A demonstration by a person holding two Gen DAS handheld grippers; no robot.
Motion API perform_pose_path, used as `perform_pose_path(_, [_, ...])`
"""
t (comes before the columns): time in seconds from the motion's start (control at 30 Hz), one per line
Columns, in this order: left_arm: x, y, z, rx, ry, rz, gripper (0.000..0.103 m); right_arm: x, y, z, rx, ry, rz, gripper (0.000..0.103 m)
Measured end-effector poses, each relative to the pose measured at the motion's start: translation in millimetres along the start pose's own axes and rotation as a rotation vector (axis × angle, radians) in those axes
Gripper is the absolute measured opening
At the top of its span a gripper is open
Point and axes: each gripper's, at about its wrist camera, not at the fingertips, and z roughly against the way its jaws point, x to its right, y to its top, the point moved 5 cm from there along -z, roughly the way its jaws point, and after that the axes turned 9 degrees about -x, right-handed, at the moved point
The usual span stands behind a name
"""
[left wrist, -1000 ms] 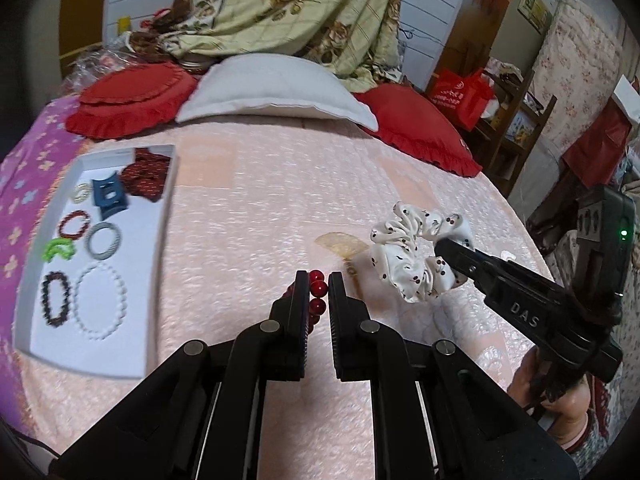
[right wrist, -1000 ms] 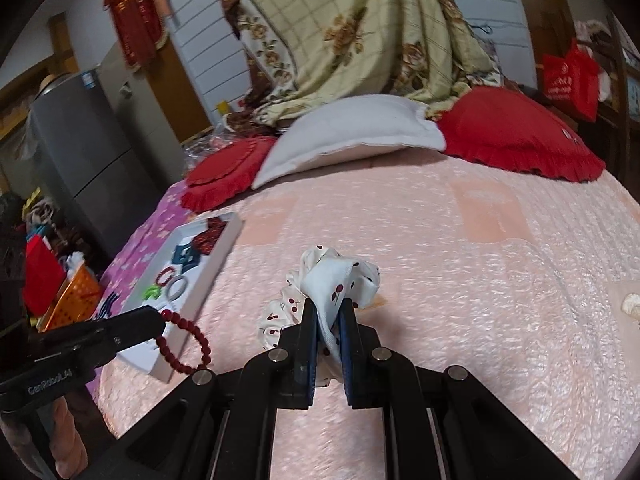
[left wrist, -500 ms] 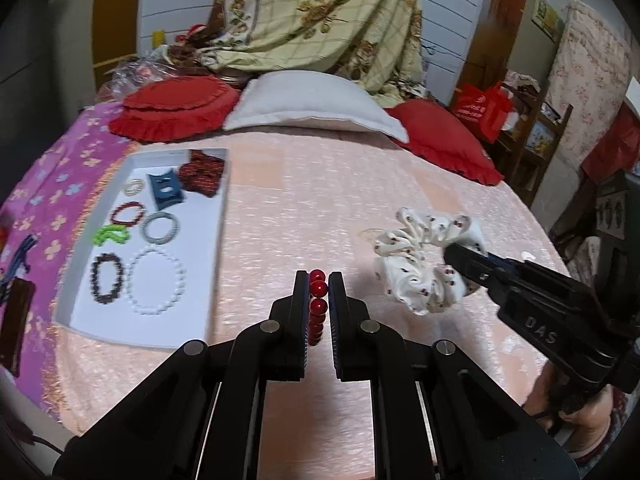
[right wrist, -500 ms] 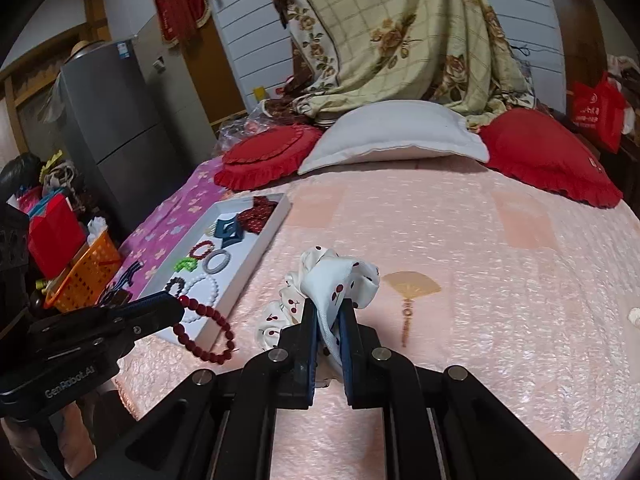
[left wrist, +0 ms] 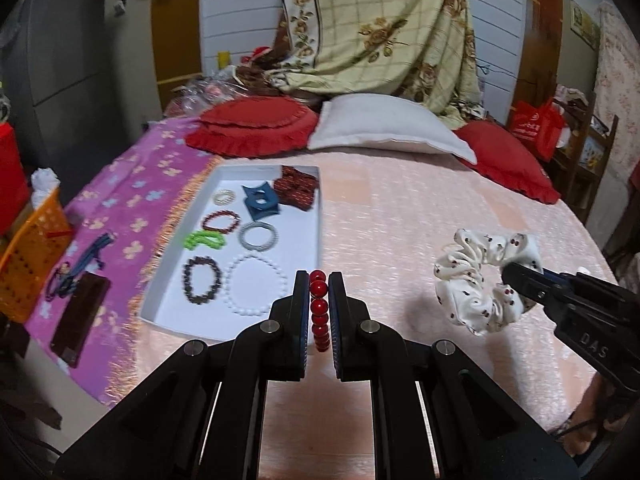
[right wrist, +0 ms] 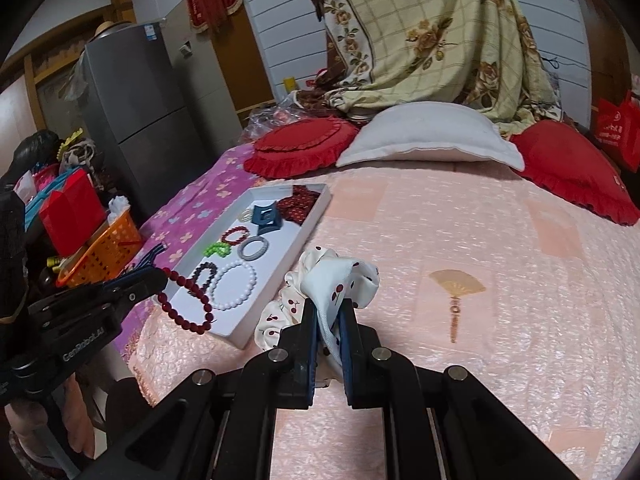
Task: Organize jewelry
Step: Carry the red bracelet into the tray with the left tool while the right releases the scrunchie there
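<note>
Tongs on the left are clamped on a red bead bracelet, held in the air beside the white tray, where seven or eight pieces are already laid out. Right tongs are pinched on a cherry-print scrunchie, carried above the bed. Both items are judged still to be placed.

A home bedroom is shown. A bed is spread with a pink quilted cover, and a white pillow is propped at its head between red frilled cushions. A floral checked blanket is draped against the white panelled wall. A grey fridge is seen standing left of the bed, an orange basket beside it, a wooden door behind.
</note>
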Motion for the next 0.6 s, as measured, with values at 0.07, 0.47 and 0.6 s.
perform_pose_path(0.07, [-4, -1, 3, 0.013, 0.018, -0.003, 0.008, -7, 0, 1, 0.001, 0.003, 0.013, 0.010])
perform_pose_path(0.47, [-22, -3, 6, 0.024, 0.063, 0.005, 0.008, -39, 1, 2, 0.003, 0.024, 0.074, 0.010])
perform_pose_path(0.6, [-27, -2, 4, 0.016, 0.065, 0.009, 0.008, -45, 2, -2, -0.002, 0.032, 0.084, 0.010])
